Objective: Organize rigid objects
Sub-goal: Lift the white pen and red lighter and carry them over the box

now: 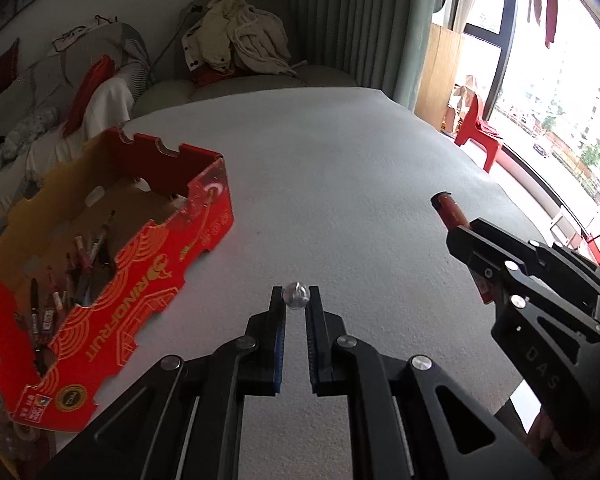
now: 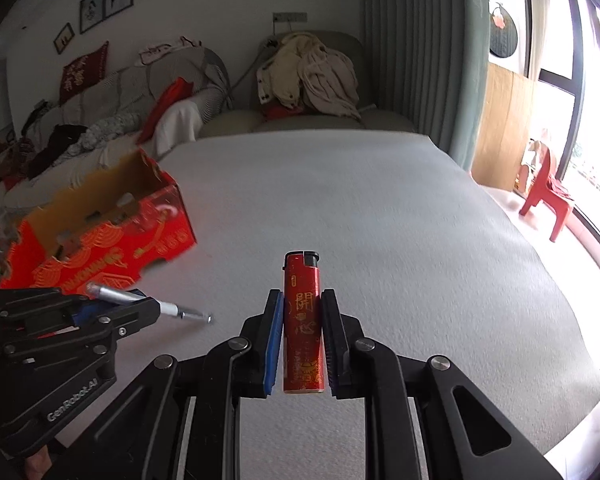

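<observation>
I see a grey table (image 1: 340, 184) with a red cardboard box (image 1: 112, 280) at its left, pens standing inside. My right gripper (image 2: 302, 340) is clamped on a red lighter (image 2: 303, 328) with gold lettering and a black cap, held upright above the table. My left gripper (image 1: 296, 300) pinches a slim silver screwdriver (image 2: 140, 300).

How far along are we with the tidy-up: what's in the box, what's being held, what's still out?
Done: several pens already stand in the red box. In hand: the left gripper is shut on a silver pen, and the right gripper is shut on a red lighter; neither is over the box yet. Left: drop both in. Nothing else shows on the grey table.
</observation>
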{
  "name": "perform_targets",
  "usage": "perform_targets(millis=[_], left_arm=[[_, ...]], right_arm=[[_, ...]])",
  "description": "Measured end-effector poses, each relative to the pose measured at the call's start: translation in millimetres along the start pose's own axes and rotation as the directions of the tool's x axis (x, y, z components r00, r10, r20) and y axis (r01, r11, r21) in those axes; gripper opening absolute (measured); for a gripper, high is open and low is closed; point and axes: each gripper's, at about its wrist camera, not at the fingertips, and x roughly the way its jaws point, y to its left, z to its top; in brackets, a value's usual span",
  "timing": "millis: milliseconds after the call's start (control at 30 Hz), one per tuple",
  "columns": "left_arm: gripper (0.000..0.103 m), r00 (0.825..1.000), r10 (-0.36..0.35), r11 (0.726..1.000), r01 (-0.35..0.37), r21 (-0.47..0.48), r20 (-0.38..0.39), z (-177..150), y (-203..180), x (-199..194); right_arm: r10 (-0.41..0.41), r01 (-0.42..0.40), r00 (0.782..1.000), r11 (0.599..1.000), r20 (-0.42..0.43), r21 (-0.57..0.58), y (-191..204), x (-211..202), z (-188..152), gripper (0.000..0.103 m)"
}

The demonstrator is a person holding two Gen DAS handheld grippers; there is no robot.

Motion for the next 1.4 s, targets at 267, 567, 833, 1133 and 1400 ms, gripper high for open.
perform_targets(millis=[267, 567, 833, 1133, 1400], left_arm=[[0.01, 0.993, 0.062, 0.995, -0.054, -0.079, 0.097, 11.9, 28.2, -41.7], [0.01, 0.982, 0.134, 0.978, -0.109, -0.175, 0.136, 4.1, 68.4, -68.4], [0.01, 0.969, 0.169, 0.957, -0.116, -0.267, 0.183, 0.5, 105.4, -91.2], [0.01, 0.962, 0.205, 0.928, -0.132, -0.348, 0.181, -13.1, 144.4, -98.1], [0.01, 0.949, 0.243, 0.909, -0.151, -0.388, 0.199, -7.3, 170.5, -108.1]], right_arm=[[0.073, -0.07, 0.994, 0.996, 0.078, -0.047, 26.7, -27.2, 24.9, 0.02], [0.128, -0.12, 0.988, 0.989, 0.087, -0.083, 53.3, -33.3, 30.2, 0.02], [0.202, -0.18, 0.966, 0.973, 0.159, -0.141, 92.0, -48.5, 60.9, 0.02], [0.282, -0.231, 0.944, 0.936, 0.172, -0.267, 161.2, -52.2, 74.6, 0.02], [0.35, -0.275, 0.915, 0.904, 0.199, -0.326, 210.4, -52.0, 87.3, 0.02]])
